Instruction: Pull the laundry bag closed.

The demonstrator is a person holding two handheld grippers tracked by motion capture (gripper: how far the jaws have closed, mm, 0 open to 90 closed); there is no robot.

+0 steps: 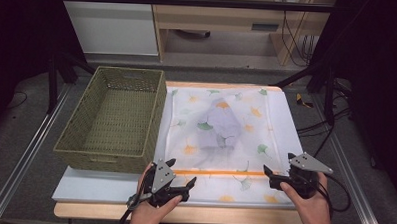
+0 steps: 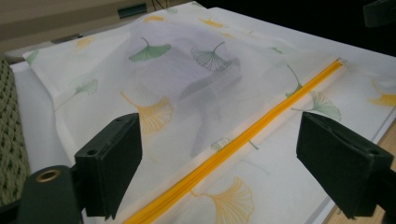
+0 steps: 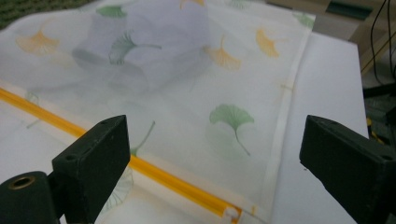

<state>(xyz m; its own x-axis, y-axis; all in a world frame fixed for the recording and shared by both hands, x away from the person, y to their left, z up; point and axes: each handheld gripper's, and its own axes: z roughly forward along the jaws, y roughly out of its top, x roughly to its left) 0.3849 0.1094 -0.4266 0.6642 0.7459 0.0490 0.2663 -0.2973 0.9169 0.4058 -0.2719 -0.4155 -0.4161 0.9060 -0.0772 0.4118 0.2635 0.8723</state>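
Both grippers' jaws gape empty above the zip bag point(image 1: 225, 138), its yellow zip point(image 1: 219, 172) running crosswise.

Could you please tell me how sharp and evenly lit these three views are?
High view: bright on the bag and basket, very dark at both side edges. Left gripper view: the yellow zip strip is fairly crisp, the near tongs soft. Right gripper view: even light, no glare, the far bag slightly blurred.

Count of things by the two tools

One woven basket point(image 1: 111, 120), one leaf-printed zip bag point(image 1: 225, 138) with one orange zip strip point(image 1: 219, 172), one pale garment point(image 1: 221, 125) inside it, and two tools: left tool point(image 1: 182, 175), right tool point(image 1: 276, 170), all on one table point(image 1: 84, 188).
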